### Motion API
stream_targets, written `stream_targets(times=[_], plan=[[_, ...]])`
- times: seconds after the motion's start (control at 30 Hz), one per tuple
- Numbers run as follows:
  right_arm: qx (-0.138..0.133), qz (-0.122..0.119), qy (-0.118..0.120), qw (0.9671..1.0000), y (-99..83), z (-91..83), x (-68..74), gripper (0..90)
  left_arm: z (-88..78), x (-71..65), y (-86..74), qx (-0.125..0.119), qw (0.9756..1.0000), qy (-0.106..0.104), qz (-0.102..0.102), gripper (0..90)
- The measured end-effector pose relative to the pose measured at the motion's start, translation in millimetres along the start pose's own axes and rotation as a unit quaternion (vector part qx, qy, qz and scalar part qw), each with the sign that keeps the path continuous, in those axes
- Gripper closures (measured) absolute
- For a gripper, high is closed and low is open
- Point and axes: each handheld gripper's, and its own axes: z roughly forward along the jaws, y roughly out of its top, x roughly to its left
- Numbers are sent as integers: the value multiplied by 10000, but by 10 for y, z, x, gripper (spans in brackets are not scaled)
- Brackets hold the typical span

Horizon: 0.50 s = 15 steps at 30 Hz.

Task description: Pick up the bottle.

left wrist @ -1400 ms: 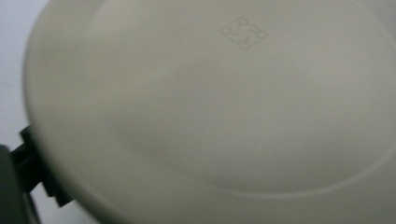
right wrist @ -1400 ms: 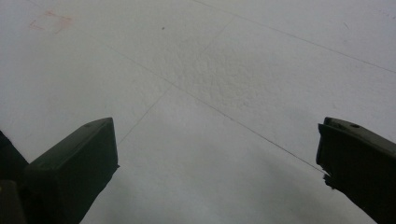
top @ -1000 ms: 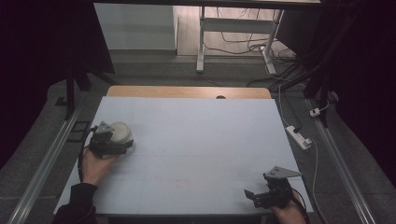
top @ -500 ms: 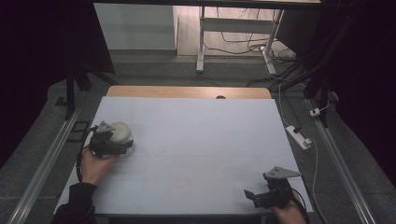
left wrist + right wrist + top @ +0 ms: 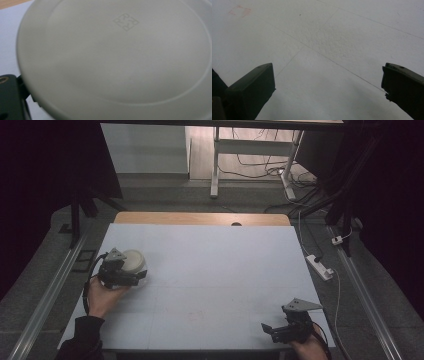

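In the high view a white round lidded container [image 5: 134, 261] sits at the table's left side, and my left gripper [image 5: 131, 275] is shut on it, held by a hand. In the left gripper view the container's pale lid [image 5: 117, 60], stamped with a small square logo, sits very close, with one black finger [image 5: 8, 97] pressed against its lower left edge. My right gripper [image 5: 271, 331] rests near the front right corner of the table, pointing left. Its jaws stand wide open over bare table [image 5: 328, 82], with nothing between them.
The tabletop is a pale blue-grey sheet [image 5: 215, 270] with a wooden strip [image 5: 200, 218] along the far edge. A white power strip [image 5: 319, 266] lies on the floor to the right. A desk frame [image 5: 215, 165] and cables stand beyond the table.
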Motion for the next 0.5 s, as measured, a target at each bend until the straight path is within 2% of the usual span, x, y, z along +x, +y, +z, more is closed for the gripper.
stream_targets(times=[0.5], plan=[[-3, 3, -2, 10000, -1, -3, 0, 0, 27, -289, 210, 54, 9983, -393, 427, 68]])
